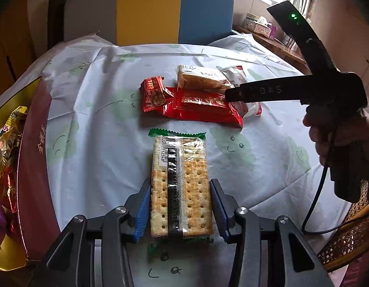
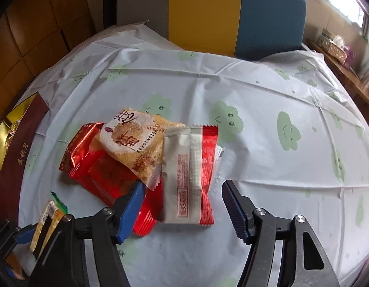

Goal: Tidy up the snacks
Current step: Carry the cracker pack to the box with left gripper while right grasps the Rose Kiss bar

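A clear cracker pack [image 1: 182, 186] with green ends lies on the table, and my left gripper [image 1: 180, 205] is shut on it, a blue pad pressed to each long side. The same cracker pack [image 2: 46, 224] shows at the lower left of the right wrist view. Further back is a pile of snacks: red packets [image 2: 88, 157], a round rice-cake packet [image 2: 134, 143] and a white-and-red packet [image 2: 189, 179]. My right gripper [image 2: 182, 205] stands open around the near end of the white-and-red packet, pads not touching it. One of its fingers [image 1: 256, 91] reaches over the pile [image 1: 196, 105].
A maroon and gold box [image 1: 33, 143] holding wrapped sweets sits at the table's left edge. A grey, yellow and blue chair back [image 1: 148, 9] stands beyond the far edge. A wicker seat [image 1: 347, 236] and a dangling cable [image 1: 316, 201] are at the right.
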Demonstrator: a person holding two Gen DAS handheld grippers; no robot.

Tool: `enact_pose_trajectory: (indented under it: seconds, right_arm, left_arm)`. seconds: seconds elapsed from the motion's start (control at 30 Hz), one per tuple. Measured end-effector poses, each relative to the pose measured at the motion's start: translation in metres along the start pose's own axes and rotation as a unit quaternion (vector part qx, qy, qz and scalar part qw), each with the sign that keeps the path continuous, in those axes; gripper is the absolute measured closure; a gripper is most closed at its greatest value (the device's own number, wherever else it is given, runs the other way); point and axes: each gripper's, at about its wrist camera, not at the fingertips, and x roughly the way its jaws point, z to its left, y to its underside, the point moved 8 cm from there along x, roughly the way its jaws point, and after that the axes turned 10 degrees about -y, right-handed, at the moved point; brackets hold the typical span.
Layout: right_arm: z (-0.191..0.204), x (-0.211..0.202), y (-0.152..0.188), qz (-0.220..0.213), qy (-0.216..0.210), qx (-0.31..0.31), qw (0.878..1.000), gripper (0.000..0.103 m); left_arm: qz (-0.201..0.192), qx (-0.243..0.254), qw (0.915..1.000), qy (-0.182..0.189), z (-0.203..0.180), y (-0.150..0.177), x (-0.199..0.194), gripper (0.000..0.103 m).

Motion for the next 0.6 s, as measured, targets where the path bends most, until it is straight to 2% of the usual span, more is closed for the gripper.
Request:
enact_pose_trajectory:
  seconds: [0.07,0.1,0.37,0.6]
  right_arm:
    - [0.001,0.001,-0.002,0.002,0.004,-0.007,1.0,0.057]
    - [0.001,0.001,-0.002,0.003,0.01,-0.011,1.0,0.071]
    - [-0.009,0.001,0.004,0.034,0.015,0.012,0.999,0.073]
    - [-0.009,0.005,0.01,0.047,0.022,0.008,0.999,0.073]
  left_arm:
    - [-0.002,0.001,1.0,-0.003,-0.001,0.001,-0.001,0.056]
    - [-0.003,0.004,1.0,-0.005,-0.001,0.001,-0.001,0.056]
    - [0.006,0.0,1.0,-0.004,0.001,0.001,-0.005,0.056]
    - [-0.017,-0.062,0.9979,0.002,0.039,-0.004,-0.045,0.056]
